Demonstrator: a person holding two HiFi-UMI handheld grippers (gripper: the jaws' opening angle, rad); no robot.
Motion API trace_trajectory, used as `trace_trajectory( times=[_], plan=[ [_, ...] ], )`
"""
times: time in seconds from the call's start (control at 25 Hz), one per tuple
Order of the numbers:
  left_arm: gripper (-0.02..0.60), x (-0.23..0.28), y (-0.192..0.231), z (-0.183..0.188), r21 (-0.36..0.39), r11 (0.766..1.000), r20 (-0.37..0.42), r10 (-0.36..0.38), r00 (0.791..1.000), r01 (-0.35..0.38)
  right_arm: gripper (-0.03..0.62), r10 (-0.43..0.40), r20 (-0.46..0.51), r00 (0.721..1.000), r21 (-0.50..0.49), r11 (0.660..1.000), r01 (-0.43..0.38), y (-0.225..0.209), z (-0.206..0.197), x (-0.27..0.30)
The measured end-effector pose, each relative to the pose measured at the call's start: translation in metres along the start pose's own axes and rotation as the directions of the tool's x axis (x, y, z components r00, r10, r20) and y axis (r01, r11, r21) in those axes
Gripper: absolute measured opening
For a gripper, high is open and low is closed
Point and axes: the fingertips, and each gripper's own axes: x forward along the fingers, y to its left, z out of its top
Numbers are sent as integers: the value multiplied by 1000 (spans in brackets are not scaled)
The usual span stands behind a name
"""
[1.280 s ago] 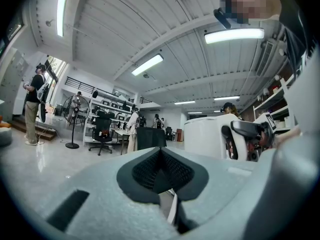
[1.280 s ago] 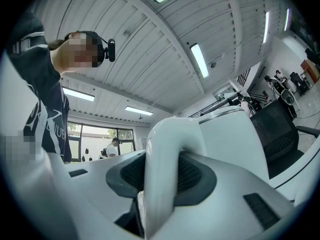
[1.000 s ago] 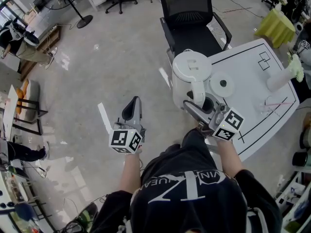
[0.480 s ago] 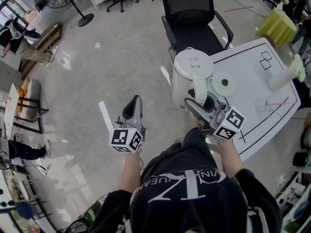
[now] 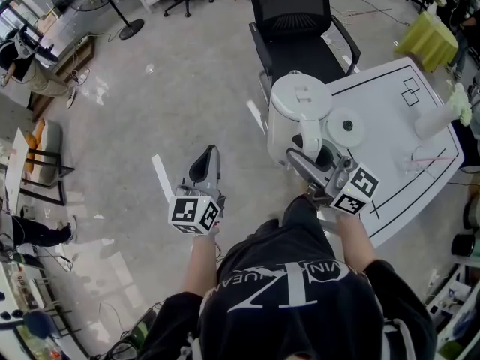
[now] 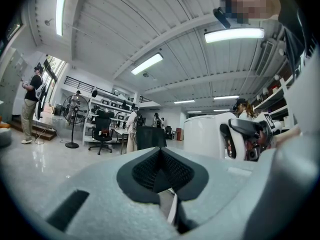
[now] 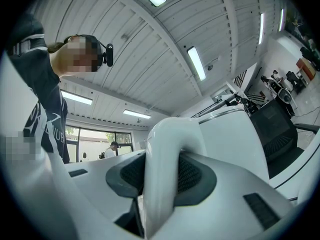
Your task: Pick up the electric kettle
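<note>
The white electric kettle (image 5: 298, 111) hangs in the air beside the table's left corner, clear of its round base (image 5: 345, 129). My right gripper (image 5: 306, 158) is shut on the kettle's curved white handle (image 7: 165, 169), which fills the gap between its dark pads in the right gripper view. The kettle body (image 7: 235, 139) rises just beyond the handle. My left gripper (image 5: 208, 156) is held over the bare floor to the left, apart from the kettle, its jaws closed together with nothing in them (image 6: 161, 171). From the left gripper view the kettle (image 6: 205, 136) stands off to the right.
A white table (image 5: 405, 148) with black lines carries the base and a white cylinder with a green top (image 5: 442, 115). A black office chair (image 5: 292, 28) stands just behind the kettle. Grey floor spreads to the left; people and desks are far off.
</note>
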Motion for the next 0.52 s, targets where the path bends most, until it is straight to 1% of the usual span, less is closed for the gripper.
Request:
trace_trajectory(
  times=[0.52],
  plan=[
    [10, -4, -3, -3, 0, 1000, -1, -6, 1000, 6, 133, -9, 4, 1000, -5, 1000, 9, 2, 0, -6]
  ],
)
